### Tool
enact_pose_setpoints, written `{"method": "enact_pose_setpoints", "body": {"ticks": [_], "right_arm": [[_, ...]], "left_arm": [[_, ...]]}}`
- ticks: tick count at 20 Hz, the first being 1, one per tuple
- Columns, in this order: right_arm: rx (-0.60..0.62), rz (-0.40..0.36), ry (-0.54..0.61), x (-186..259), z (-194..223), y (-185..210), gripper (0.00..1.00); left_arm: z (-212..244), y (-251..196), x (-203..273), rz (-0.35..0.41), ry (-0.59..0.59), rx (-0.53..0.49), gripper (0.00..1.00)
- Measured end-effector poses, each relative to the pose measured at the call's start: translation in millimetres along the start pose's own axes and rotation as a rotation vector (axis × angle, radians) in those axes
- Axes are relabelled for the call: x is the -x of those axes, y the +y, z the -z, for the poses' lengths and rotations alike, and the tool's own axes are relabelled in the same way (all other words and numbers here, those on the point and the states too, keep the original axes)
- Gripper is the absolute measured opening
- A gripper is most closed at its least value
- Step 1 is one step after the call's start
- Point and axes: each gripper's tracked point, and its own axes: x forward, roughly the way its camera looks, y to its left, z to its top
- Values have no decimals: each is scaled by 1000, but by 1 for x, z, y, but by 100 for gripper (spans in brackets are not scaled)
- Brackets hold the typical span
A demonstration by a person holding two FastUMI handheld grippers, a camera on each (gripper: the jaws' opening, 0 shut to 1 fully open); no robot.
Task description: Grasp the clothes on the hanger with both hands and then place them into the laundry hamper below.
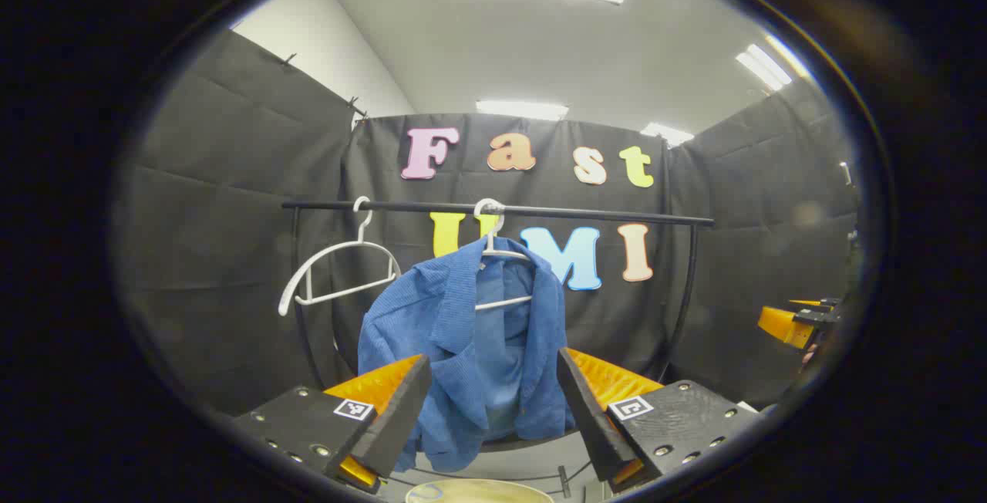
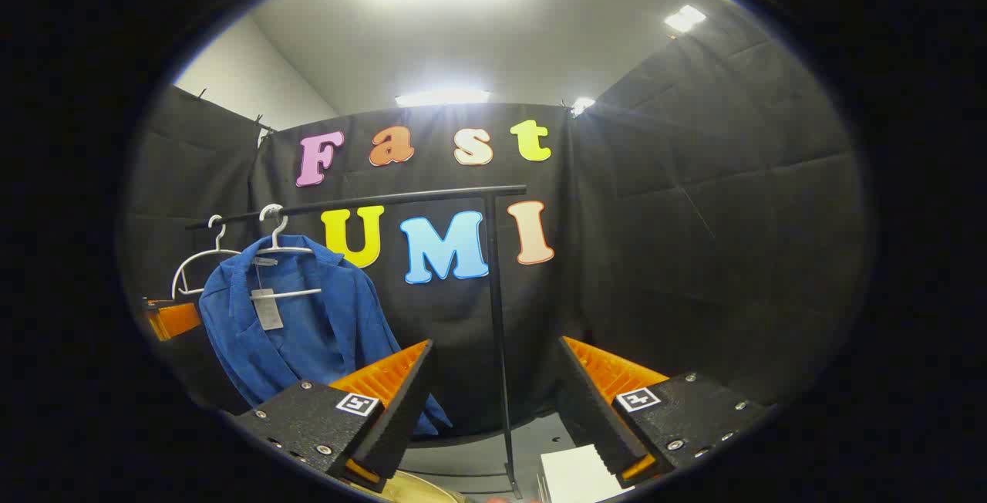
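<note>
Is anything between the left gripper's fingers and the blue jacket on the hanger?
Nothing: in the left gripper view the open left gripper frames the blue jacket with only bare air between.

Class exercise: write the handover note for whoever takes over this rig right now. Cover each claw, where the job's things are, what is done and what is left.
Left claw: open, holding nothing, facing the blue jacket.
Right claw: open, holding nothing, aimed to the right of the jacket.
The jacket hangs on a white hanger on the black rail; an empty hanger hangs beside it.
Done: nothing grasped yet.
Left: grip the jacket with both claws, lift it off, lower it into the hamper.
</note>
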Motion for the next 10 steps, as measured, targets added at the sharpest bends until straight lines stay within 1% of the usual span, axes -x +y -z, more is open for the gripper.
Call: {"method": "enact_pose_setpoints", "body": {"ticks": [4,7,8,9,10], "right_arm": [[24,-21,1,6,-1,11,95],[31,-44,2,13,-2,26,96],[31,-53,6,16,-2,31,92],[31,-68,7,20,-1,39,95],[32,-79,7,23,-1,45,96]], "left_arm": [[1,5,15,-2,2,-3,92],[5,15,29,-14,3,-10,92],[9,18,33,-17,12,-12,92],[13,22,36,-25,21,-12,92],[16,27,40,-34,30,-12,92]]}}
